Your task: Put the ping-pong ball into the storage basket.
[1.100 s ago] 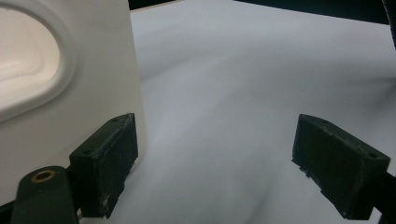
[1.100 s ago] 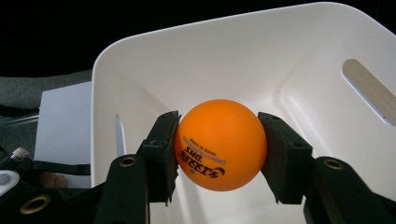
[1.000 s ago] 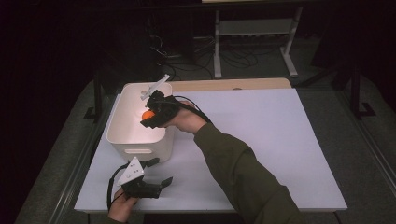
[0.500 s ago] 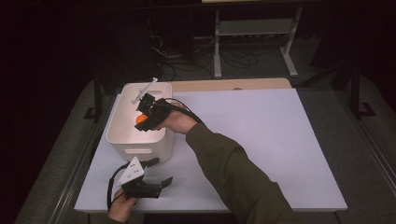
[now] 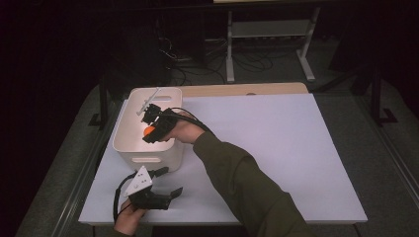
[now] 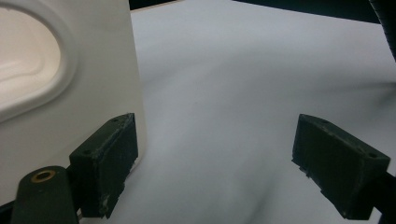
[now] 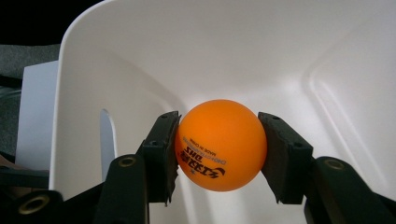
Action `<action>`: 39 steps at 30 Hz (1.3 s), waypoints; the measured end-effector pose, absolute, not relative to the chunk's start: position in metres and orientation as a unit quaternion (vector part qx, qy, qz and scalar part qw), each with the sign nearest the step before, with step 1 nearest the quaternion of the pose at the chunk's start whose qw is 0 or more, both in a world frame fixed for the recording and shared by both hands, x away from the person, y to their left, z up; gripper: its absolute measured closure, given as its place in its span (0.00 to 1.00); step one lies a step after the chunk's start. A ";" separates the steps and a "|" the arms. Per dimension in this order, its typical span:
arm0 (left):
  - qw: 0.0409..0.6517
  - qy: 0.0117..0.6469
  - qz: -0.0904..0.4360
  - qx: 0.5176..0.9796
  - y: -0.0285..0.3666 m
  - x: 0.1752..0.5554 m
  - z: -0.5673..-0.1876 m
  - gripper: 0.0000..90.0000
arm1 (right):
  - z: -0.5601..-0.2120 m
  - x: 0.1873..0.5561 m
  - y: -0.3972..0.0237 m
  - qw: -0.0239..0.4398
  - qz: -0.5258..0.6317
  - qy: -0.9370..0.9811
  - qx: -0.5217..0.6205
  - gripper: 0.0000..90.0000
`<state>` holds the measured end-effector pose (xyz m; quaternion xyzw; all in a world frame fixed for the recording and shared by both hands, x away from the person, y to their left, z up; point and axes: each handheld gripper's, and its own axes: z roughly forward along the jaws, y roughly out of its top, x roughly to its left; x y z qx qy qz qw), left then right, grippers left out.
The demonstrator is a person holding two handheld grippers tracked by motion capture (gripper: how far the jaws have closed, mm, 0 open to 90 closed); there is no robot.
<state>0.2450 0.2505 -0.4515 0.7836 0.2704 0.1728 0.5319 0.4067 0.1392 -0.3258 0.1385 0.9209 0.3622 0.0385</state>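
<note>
An orange ping-pong ball [image 7: 218,144] with dark print is pinched between the two black pads of my right gripper [image 7: 218,154]. In the high view that gripper [image 5: 150,133] hangs over the inside of a white plastic bin [image 5: 129,148], the orange ball [image 5: 147,131] at its tip. The bin's white walls [image 7: 243,51] rise behind the ball in the right gripper view. My left gripper [image 5: 168,185] rests on the table in front of the bin, jaws wide apart with nothing between them. In the left gripper view its fingers [image 6: 109,156] stand beside the bin's front wall [image 6: 70,93].
A white table top [image 5: 276,148] stretches to the right of the bin. A wooden strip [image 5: 237,90] lies along its far edge. Behind the table stand a metal rack [image 5: 269,34] and loose cables on a dark floor.
My right gripper has carried the ball leftward and a little lower, from the bin's right rim to above its inside. The left gripper has stayed put.
</note>
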 end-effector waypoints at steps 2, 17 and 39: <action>0.532 0.270 0.173 0.784 0.250 0.245 -0.451 0.16 | -0.327 0.407 0.140 0.039 0.362 0.921 0.138 0.55; 0.531 0.272 0.172 0.784 0.251 0.246 -0.451 0.16 | -0.314 0.405 0.131 0.036 0.377 0.913 0.152 0.41; 0.533 0.273 0.171 0.783 0.251 0.246 -0.452 0.16 | -0.283 0.408 0.075 0.073 0.410 0.890 0.187 0.27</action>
